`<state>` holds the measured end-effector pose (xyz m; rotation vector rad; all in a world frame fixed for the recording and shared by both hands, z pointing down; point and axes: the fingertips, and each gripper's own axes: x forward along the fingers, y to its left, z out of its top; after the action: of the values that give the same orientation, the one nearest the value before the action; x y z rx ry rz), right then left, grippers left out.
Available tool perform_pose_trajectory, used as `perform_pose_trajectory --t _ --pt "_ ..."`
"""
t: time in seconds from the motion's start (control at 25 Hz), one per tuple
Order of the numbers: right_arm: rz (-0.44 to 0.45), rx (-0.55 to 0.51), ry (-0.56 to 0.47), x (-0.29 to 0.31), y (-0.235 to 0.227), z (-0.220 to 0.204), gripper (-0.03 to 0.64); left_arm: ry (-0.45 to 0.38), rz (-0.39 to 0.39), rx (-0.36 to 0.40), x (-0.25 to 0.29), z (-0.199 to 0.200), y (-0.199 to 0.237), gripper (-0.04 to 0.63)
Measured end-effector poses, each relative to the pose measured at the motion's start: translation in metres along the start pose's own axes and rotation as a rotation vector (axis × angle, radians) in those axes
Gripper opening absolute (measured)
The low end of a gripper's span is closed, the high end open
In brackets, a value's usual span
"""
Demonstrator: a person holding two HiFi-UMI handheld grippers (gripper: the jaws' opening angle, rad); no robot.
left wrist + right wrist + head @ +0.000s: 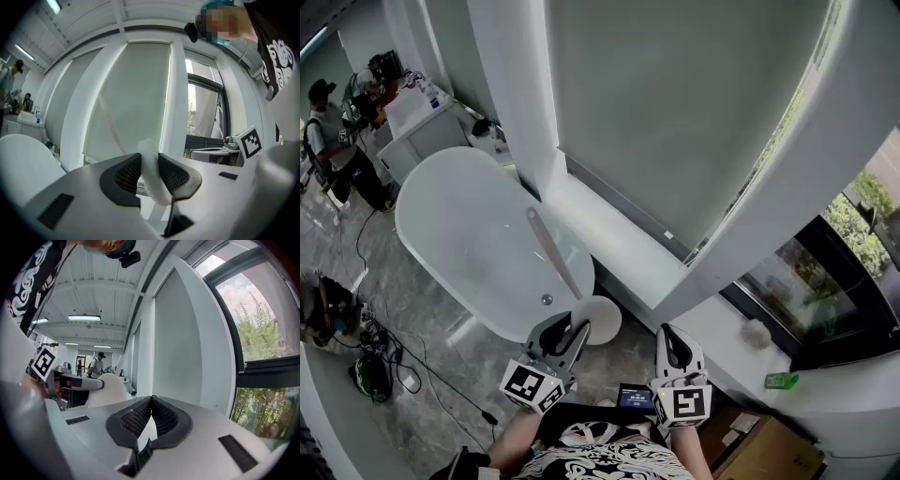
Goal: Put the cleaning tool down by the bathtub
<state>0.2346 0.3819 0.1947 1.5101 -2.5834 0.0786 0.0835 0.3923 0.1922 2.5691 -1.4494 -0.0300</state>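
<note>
White-handled tool [555,253] sits clamped in the left gripper [574,331], its handle slanting over the tub [459,234]. The right gripper [671,339] has its jaws together on nothing. This looks like the carrying step; next, lower the tool to the floor [441,309] beside the tub, then release.

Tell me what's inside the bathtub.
The bathtub shows only its drain; no water is visible. The cleaning tool, gripped in the left tool, crosses in front, its long handle covering a strip of the basin.
</note>
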Motion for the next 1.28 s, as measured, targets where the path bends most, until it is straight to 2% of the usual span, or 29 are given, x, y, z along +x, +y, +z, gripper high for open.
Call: perform_pose_trajectory --t 0.24,0.48,0.68,1.12,1.28 --pt "0.021 0.006 -0.019 -0.016 0.015 0.012 0.026 -0.062 0.023 0.024 -0.042 0.018 -0.025 0.123" --pt "-0.006 0.03 -0.02 -0.043 0.027 0.008 0.026 -0.104 0.041 0.053 -0.079 0.036 -0.033 0.123" --pt "0.011 0.105 -0.036 -0.059 0.05 -0.001 0.026 -0.123 0.038 0.041 -0.109 0.036 -0.037 0.123" --pt "-0.009 0.132 -0.056 -0.085 0.044 -0.003 0.026 -0.132 0.023 0.09 -0.11 0.043 -0.054 0.123" --pt "-0.013 0.143 -0.066 -0.078 0.036 -0.001 0.026 -0.13 0.027 0.1 -0.099 0.048 -0.046 0.123"
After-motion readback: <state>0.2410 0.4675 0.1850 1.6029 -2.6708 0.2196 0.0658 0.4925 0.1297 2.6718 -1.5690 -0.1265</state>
